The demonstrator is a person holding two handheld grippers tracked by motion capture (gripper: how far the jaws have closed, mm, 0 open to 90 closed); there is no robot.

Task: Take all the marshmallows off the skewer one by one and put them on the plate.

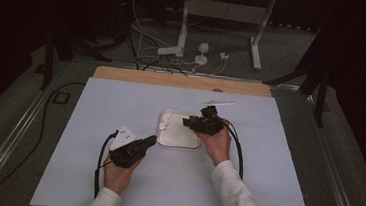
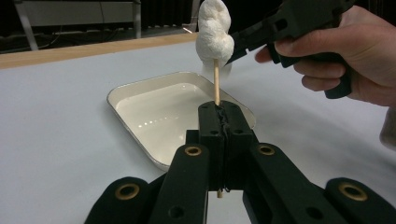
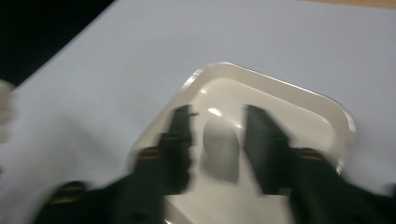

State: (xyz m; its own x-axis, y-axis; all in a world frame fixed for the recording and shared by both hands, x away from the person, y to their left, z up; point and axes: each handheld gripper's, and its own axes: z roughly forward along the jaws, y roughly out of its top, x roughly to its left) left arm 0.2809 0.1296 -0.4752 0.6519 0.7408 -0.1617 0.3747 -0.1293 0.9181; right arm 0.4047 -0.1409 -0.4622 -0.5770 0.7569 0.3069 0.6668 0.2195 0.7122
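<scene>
The right gripper view is motion-blurred; edges of the jaws and the object between them are hard to make out. The lower end of the skewer (image 2: 216, 86) is hidden inside the left gripper (image 2: 219, 116), whose jaws are clenched on it. One skewer stands upright, carrying two white marshmallows (image 2: 214, 32) stacked at its top, above the near left corner of one white tray (image 2: 135, 119) at table centre. The right gripper (image 3: 217, 140) hovers over the tray's right part, jaws spread apart, with one pale rounded piece (image 3: 219, 140) between them; contact cannot be determined. One white stick (image 1: 217, 103) lies just beyond the tray on the table (image 1: 93, 125).
</scene>
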